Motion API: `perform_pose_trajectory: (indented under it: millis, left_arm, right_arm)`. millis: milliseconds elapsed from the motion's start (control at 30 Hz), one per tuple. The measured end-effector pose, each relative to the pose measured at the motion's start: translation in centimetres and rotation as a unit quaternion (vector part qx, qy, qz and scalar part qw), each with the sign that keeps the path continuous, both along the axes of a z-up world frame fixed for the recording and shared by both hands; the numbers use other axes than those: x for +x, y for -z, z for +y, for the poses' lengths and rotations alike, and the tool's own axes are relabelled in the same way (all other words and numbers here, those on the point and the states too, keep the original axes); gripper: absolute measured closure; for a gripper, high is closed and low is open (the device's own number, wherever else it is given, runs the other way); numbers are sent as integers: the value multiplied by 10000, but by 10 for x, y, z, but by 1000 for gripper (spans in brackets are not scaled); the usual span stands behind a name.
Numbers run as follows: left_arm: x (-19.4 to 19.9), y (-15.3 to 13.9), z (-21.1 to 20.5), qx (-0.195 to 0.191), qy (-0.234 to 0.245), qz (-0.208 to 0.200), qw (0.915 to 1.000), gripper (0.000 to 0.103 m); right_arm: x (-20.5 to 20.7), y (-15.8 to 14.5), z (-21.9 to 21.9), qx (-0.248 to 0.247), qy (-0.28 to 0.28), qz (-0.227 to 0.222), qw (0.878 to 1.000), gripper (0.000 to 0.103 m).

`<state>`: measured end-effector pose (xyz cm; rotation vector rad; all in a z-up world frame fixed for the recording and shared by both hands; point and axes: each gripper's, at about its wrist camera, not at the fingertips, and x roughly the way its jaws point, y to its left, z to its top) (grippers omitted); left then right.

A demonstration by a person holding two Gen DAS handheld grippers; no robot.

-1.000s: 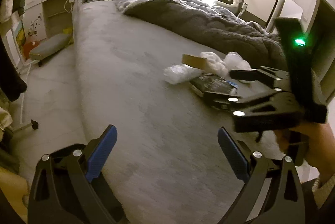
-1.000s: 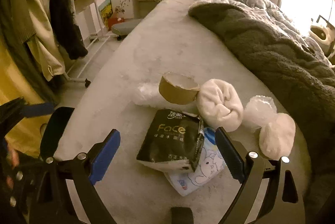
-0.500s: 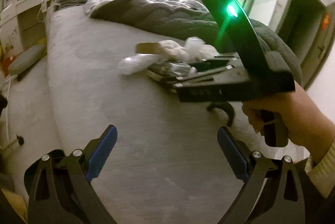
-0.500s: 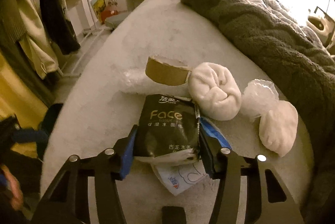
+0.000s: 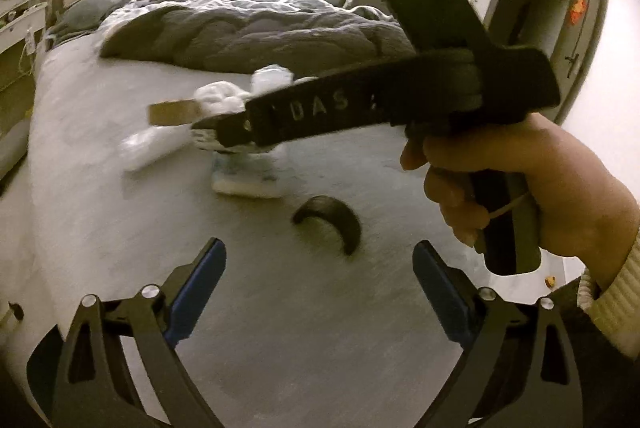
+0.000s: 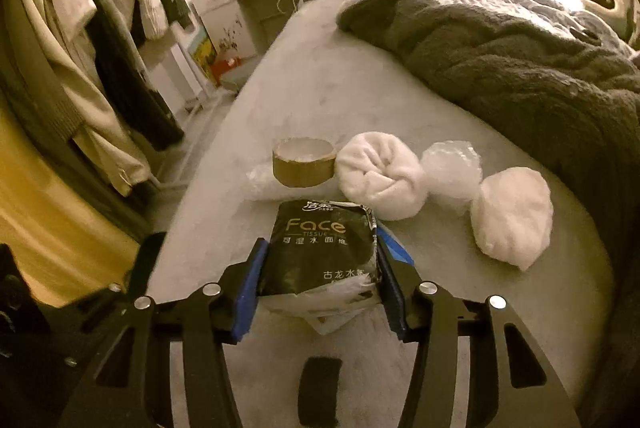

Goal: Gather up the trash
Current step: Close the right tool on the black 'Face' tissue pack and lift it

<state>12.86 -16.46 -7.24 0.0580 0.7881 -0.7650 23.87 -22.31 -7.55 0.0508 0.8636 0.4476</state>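
Observation:
A pile of trash lies on the grey bed. My right gripper is shut on a black "Face" tissue pack and holds it just above the bed. A blue-white wrapper lies under it. Behind are a brown tape roll, a white tissue ball, a clear plastic wad and another white ball. My left gripper is open and empty, low over the bed's near part. It sees the right gripper from the side.
A dark rumpled duvet covers the bed's right side. A black curved band lies on the bed near me. Clothes hang on a rack at the left, by a white dresser. A door stands at the right.
My right gripper has closed on the black tissue pack and raised it slightly off the blue-white wrapper. My left gripper has swung right, still open.

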Motion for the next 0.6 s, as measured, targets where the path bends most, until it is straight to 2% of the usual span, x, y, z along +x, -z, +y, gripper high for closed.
perform_pose_trajectory:
  millis: [300, 433, 600]
  left_arm:
    - [15, 13, -36, 258, 130, -112, 9995, 23]
    - [28, 25, -42, 399, 71, 20, 9992, 31]
    - [41, 32, -42, 478, 119, 150, 9987, 33]
  right_arm:
    - [-13, -12, -40, 406, 133, -271, 9987, 50]
    - [-17, -14, -56, 484, 269, -333, 9979, 50]
    - [-18, -12, -74, 516, 401, -325, 9973, 50]
